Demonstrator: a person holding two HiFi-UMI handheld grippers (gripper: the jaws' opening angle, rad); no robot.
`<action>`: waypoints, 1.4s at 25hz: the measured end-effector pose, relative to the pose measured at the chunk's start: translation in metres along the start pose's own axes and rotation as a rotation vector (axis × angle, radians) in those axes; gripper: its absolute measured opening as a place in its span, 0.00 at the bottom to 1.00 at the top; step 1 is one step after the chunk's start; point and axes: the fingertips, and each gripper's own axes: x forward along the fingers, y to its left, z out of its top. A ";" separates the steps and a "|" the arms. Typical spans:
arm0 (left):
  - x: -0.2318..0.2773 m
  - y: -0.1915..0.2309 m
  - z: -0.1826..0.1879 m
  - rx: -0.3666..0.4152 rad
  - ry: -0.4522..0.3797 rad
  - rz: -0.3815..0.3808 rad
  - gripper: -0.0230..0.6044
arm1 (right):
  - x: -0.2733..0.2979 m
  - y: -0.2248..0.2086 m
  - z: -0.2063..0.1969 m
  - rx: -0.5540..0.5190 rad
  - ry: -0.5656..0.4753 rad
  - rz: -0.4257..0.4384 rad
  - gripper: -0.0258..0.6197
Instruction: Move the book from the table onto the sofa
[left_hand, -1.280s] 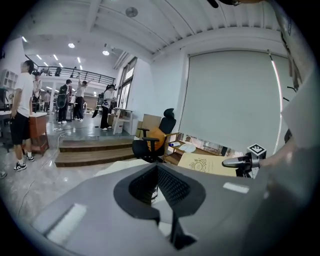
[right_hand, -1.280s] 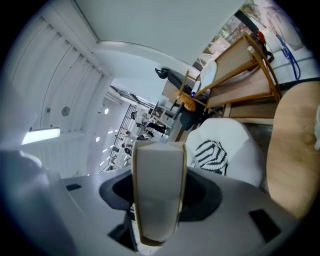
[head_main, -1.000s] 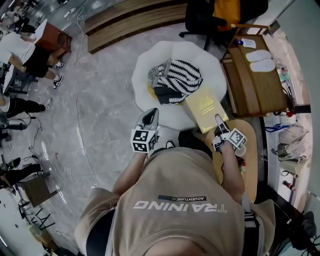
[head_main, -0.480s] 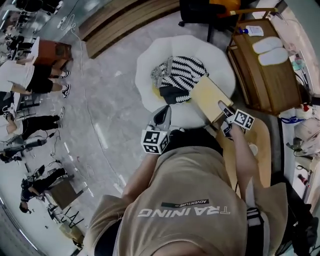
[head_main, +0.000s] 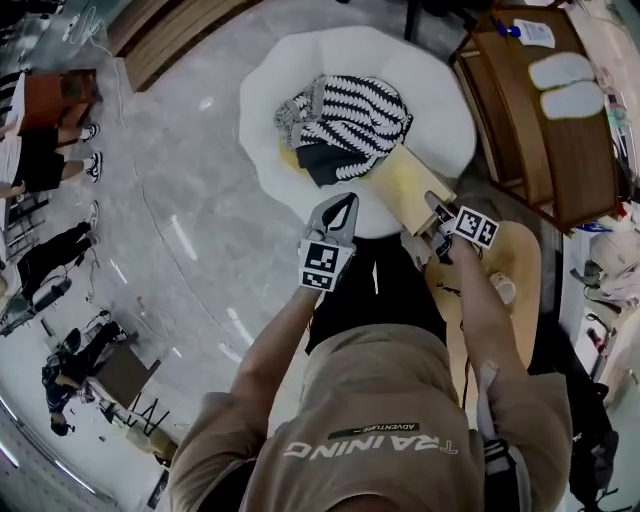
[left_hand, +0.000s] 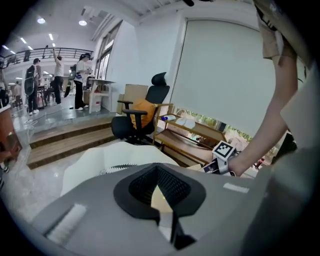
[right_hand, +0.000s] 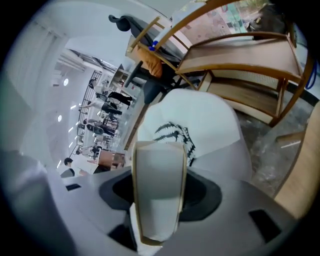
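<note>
Head view: right tongs (head_main: 432, 204) clamp the book (head_main: 408, 182) at the sofa (head_main: 445, 110) edge; left tongs (head_main: 345, 203) closed, empty, beside it

The person wears a tan short-sleeved T-shirt (head_main: 370, 420). It has white block letters reading TRAINING and a small dark bar reading ADVENTURE, toward six o'clock in the head view. Dark trousers (head_main: 380, 290) show at the shirt's twelve o'clock. The left gripper (head_main: 343, 205) and the right gripper (head_main: 432, 205) each have a grey shell, black ribbed pads (left_hand: 170, 187) and a cube (head_main: 322, 265) of black-and-white square markers.
</note>
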 end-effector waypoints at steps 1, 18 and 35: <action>0.011 0.003 -0.012 0.005 0.018 -0.011 0.02 | 0.012 -0.009 -0.004 0.008 0.007 -0.010 0.38; 0.085 0.049 -0.154 -0.111 0.130 -0.022 0.02 | 0.154 -0.128 -0.023 -0.175 0.155 -0.084 0.38; 0.034 0.024 -0.108 -0.113 0.082 -0.017 0.02 | 0.059 -0.098 -0.009 -0.237 -0.060 -0.292 0.42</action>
